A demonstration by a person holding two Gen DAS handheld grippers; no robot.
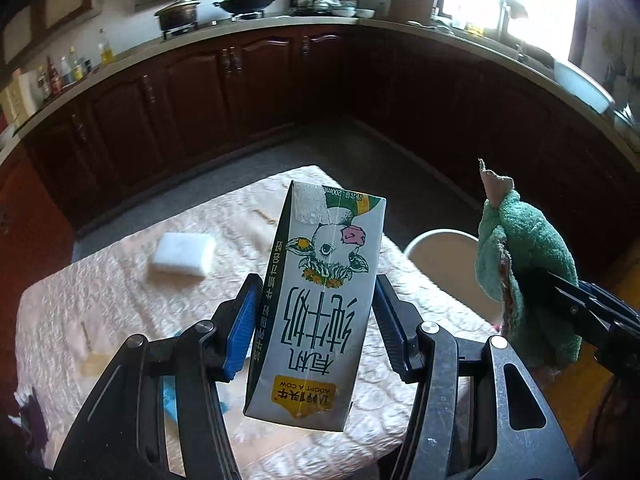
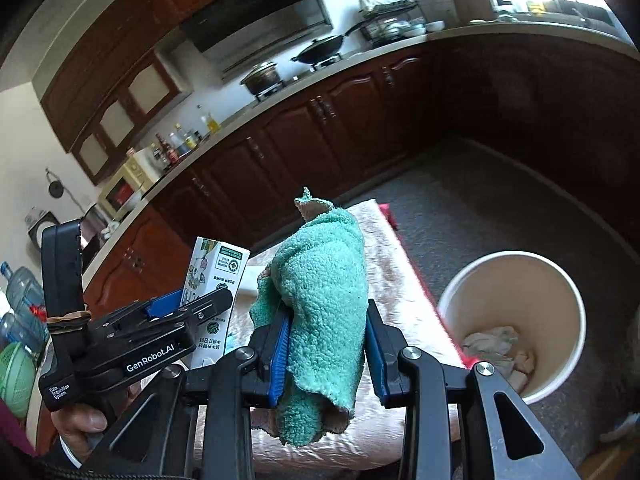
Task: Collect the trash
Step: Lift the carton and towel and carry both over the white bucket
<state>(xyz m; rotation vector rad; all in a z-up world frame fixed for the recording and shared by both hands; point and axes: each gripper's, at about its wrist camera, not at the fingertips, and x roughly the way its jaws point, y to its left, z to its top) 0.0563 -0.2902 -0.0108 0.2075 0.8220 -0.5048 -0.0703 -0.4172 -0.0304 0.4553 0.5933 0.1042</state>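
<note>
We hold the milk carton [image 1: 320,304] clamped upside down in the left claw [image 1: 318,320], lifted above the surface [image 1: 100,300]. Right claw [image 2: 326,344] grips the green rag [image 2: 320,292]; the bin [image 2: 516,264] sits just right of it, so both loads look ready for dropping.

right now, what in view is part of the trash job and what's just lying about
Part of the job:
- milk carton, held in the left gripper
- green cloth, held in the right gripper
- white bin on the floor, crumpled paper already inside

Just lying about:
- white sponge on the table
- wok and pot on the stove
- bottles on the counter
</note>
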